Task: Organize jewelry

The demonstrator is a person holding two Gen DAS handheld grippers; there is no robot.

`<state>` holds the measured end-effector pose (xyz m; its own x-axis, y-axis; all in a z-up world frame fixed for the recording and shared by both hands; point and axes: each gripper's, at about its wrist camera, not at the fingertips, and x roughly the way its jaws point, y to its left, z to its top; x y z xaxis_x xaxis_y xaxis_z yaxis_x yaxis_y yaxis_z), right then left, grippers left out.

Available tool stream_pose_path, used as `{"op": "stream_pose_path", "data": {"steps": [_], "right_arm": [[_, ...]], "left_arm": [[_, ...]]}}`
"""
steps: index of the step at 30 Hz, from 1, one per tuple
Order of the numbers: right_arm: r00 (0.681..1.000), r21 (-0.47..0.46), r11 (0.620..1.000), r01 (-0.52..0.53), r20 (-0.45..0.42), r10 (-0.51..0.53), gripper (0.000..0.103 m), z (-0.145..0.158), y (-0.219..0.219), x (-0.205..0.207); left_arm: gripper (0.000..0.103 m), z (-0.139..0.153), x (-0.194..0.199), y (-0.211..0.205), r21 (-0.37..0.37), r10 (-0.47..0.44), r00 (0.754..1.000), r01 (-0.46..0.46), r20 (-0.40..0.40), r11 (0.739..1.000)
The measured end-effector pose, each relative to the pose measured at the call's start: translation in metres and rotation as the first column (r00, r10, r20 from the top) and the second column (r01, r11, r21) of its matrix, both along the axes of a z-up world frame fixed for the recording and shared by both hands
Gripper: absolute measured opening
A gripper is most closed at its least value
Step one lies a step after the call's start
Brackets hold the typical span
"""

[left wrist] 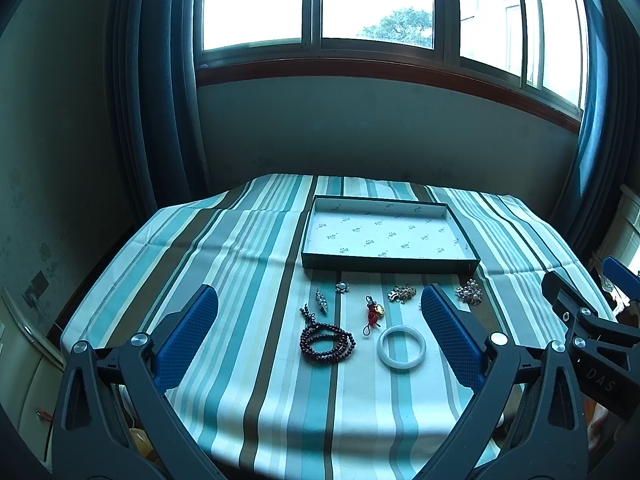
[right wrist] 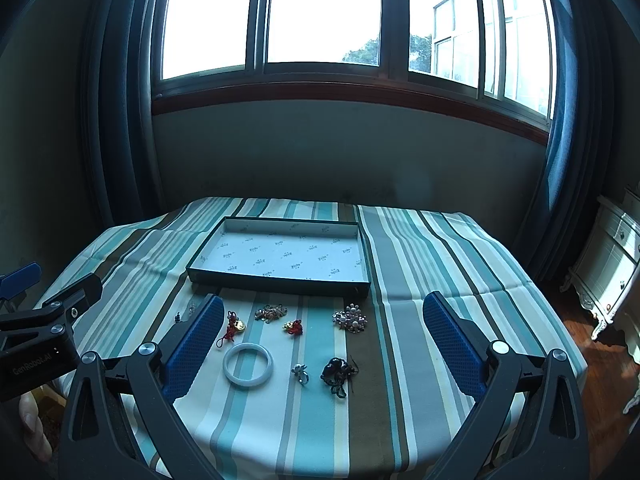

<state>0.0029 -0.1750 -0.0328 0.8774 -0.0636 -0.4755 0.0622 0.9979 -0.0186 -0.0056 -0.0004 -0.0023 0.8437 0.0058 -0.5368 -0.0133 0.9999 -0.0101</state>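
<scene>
An empty shallow box tray [left wrist: 384, 267] [right wrist: 280, 279] with a white patterned floor lies on the striped cloth. In front of it lie a white bangle [left wrist: 402, 347] [right wrist: 248, 365], a dark bead bracelet [left wrist: 327, 343], a red knot charm [left wrist: 373, 314] [right wrist: 231, 329], a silver brooch [left wrist: 322, 301], a pearl flower brooch [left wrist: 470, 292] [right wrist: 351, 318], a small chain heap [left wrist: 403, 294] [right wrist: 271, 313], a second red charm [right wrist: 293, 327], a small ring [right wrist: 301, 372] and a dark knotted piece [right wrist: 338, 370]. My left gripper [left wrist: 318, 306] and right gripper [right wrist: 322, 312] hover open and empty above the jewelry.
The striped cloth [left wrist: 256, 392] covers the table under a wide window. Blue curtains [left wrist: 160, 120] hang at both sides. A white carved cabinet [right wrist: 612, 264] stands at the right on a wooden floor. The other gripper shows at each view's edge.
</scene>
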Motion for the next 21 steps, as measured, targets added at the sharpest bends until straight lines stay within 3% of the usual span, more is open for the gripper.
{"op": "stream_pose_path", "data": {"steps": [11, 21], "right_arm": [[1.000, 0.005, 1.000, 0.008, -0.026, -0.008, 0.099, -0.010, -0.007, 0.007], [0.984, 0.051, 0.999, -0.014, -0.178, 0.023, 0.099, -0.062, -0.024, 0.042]], "left_arm": [[0.101, -0.015, -0.002, 0.004, -0.011, -0.004, 1.000, 0.004, -0.019, 1.000], [0.101, -0.068, 0.042, 0.003, 0.012, -0.040, 0.982, 0.043, -0.184, 0.999]]}}
